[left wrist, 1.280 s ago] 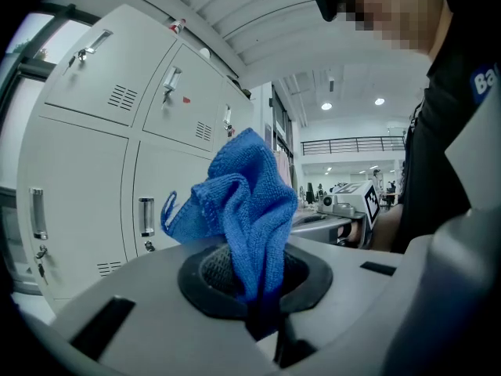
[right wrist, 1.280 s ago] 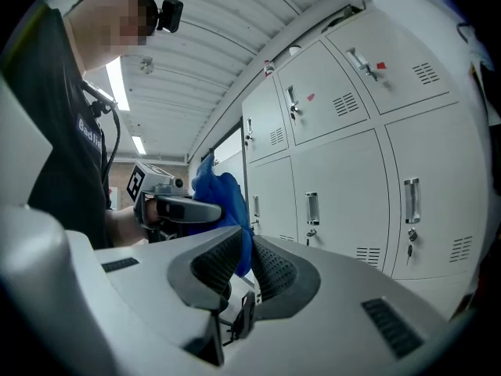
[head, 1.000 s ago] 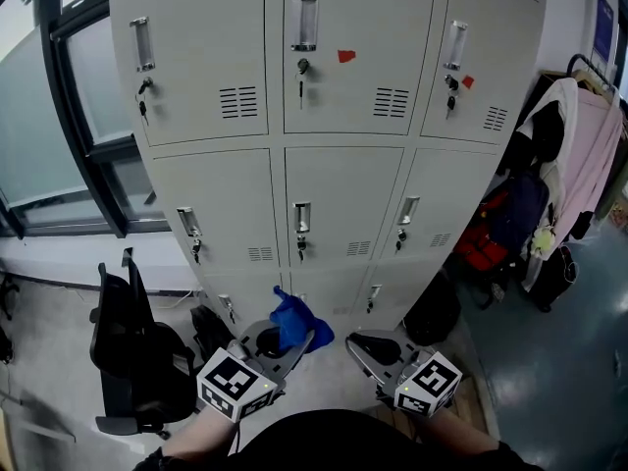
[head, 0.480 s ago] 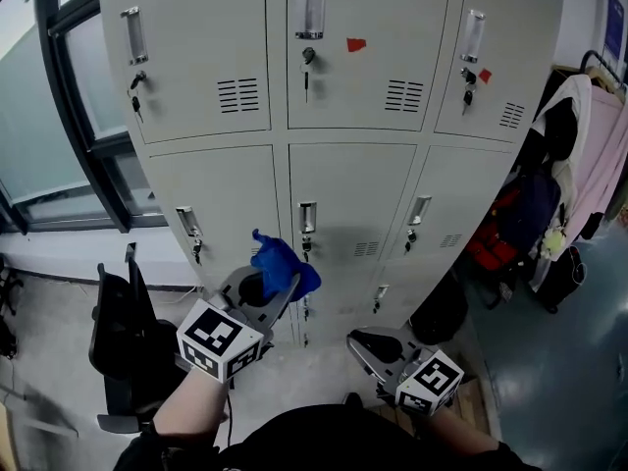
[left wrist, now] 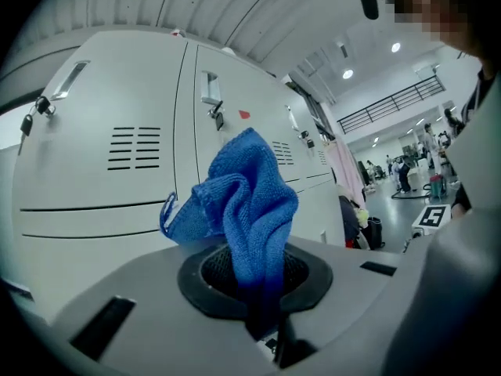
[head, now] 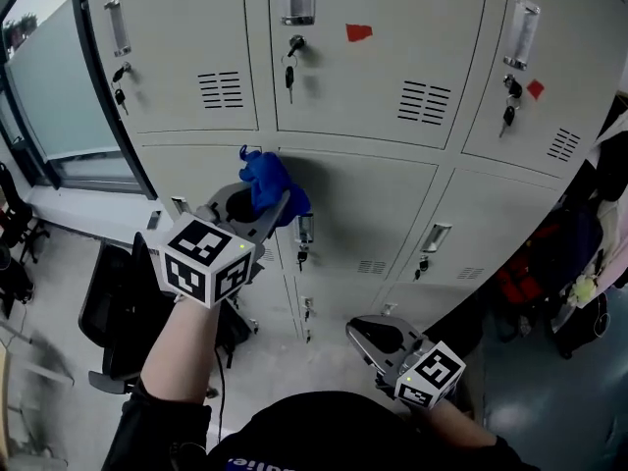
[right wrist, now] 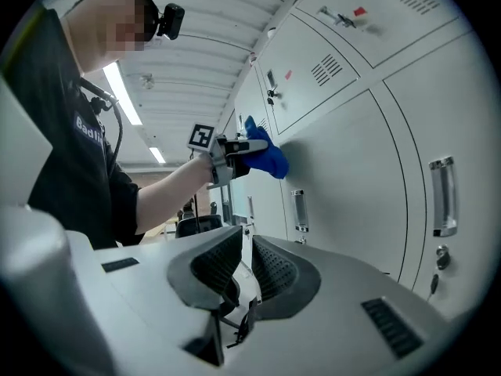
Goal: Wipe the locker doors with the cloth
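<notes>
Nearest, low before the lockers, the right gripper hangs over grey floor, its jaws drawn together with nothing between them. Higher, the left gripper pinches one bunched blue cloth at the lockers' middle row, near the seam under the upper doors; contact cannot be told. The pale grey doors stand in three columns, and two red stickers mark the upper row. Left of the lockers are one black chair and a window, and right of them hang clothes.
</notes>
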Demonstrator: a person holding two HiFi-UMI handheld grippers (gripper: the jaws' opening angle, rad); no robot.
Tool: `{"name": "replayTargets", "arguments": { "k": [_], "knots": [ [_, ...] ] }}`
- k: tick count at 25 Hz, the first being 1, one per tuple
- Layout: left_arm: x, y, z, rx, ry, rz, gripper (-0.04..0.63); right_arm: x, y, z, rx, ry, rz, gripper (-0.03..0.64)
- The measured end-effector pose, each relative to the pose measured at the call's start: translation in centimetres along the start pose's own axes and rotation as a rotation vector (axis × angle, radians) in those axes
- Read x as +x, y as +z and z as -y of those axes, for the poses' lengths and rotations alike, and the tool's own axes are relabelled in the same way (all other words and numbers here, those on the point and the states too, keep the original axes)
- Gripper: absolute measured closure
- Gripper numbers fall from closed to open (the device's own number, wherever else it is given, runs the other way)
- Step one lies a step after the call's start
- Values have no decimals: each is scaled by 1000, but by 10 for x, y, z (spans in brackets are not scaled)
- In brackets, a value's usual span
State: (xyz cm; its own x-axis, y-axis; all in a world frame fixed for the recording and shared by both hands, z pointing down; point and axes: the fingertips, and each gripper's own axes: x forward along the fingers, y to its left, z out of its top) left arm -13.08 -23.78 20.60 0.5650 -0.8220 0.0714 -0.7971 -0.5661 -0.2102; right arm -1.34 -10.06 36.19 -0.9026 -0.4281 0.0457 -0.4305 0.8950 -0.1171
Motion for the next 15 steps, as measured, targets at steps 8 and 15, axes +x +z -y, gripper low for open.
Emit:
{"name": "replayTargets", "arguments": {
  "k": [8,15],
  "knots": [
    [47,-4,-25,-58,88,-100,540,-9,-17,45,24,80,-50,577],
    [52,-18,-27,-64,95,-82,540,1,-18,47,39,80,-49,577]
  ]
}}
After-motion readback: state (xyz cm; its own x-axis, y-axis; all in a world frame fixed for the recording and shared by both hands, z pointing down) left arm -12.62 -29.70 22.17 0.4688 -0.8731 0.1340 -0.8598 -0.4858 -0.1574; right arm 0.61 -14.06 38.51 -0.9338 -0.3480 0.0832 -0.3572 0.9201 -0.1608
